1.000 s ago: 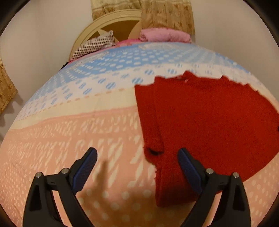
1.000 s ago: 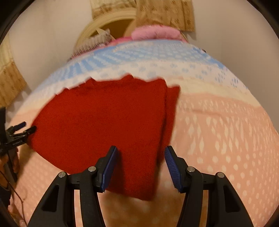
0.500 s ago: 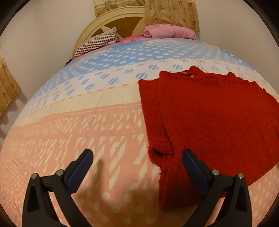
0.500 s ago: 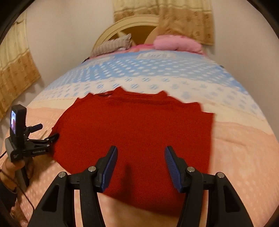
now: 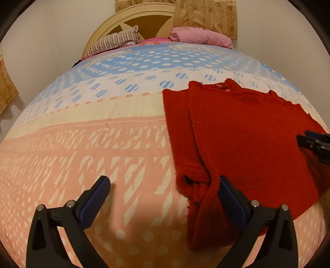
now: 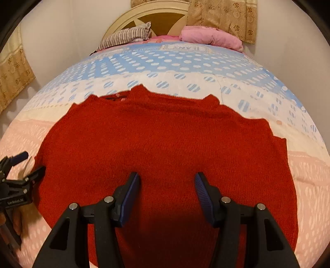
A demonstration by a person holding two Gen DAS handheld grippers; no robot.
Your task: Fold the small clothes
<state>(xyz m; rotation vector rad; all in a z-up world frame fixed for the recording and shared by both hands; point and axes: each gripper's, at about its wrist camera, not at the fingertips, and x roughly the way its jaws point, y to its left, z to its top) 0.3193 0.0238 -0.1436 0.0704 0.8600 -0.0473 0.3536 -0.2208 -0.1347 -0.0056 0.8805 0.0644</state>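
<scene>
Red sweater point(image 6: 160, 148) lies on the bedspread point(image 5: 103, 144); left claw point(image 5: 164, 190) and right claw point(image 6: 167, 186) both gape, empty.

A patterned pink-and-blue bedspread point(image 5: 86, 132) covers the bed. A cream headboard point(image 5: 132, 15) meets plain pale walls point(image 5: 57, 35), with gold floral curtains point(image 5: 206, 14) hanging behind.

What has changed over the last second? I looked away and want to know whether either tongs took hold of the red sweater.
The right tongs slid sideways from the red sweater's folded right edge to over its middle. Nothing was grasped or released. The left tongs stayed open near the sleeve cuff, the right equally open, and the sweater lies as before on the bedspread.
</scene>
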